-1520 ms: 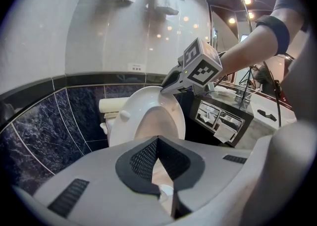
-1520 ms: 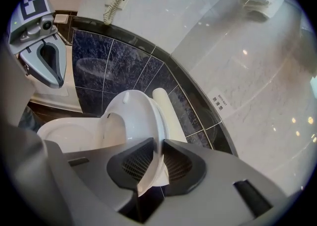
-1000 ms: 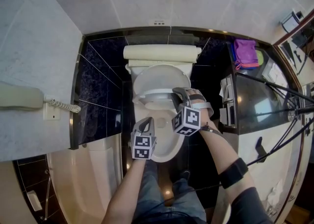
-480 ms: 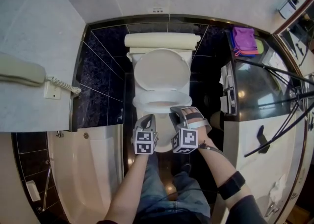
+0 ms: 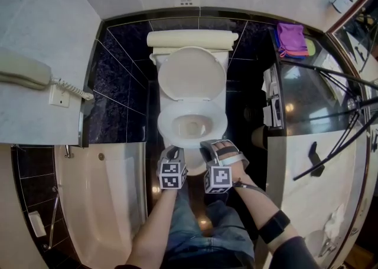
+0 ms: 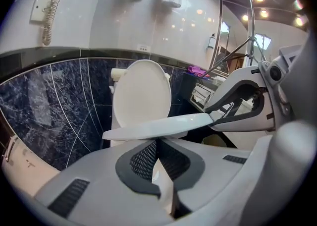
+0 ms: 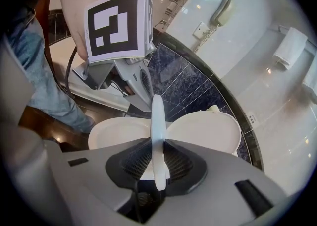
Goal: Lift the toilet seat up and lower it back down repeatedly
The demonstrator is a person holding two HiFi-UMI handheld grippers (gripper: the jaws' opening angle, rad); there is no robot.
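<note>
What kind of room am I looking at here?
A bathroom, possibly a hotel's: there's a toilet with its lid up, a bathtub beside it, and a wall-mounted corded phone.

One toilet (image 5: 192,78); two grippers: left gripper (image 5: 173,153), right gripper (image 5: 208,145); one wall phone (image 5: 23,71); one bathtub (image 5: 112,203)

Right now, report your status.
Right gripper on toilet seat front rim, jaws just been opening. Left gripper shut, empty. Seat nearly down, lid upright. Nothing in the way.
</note>
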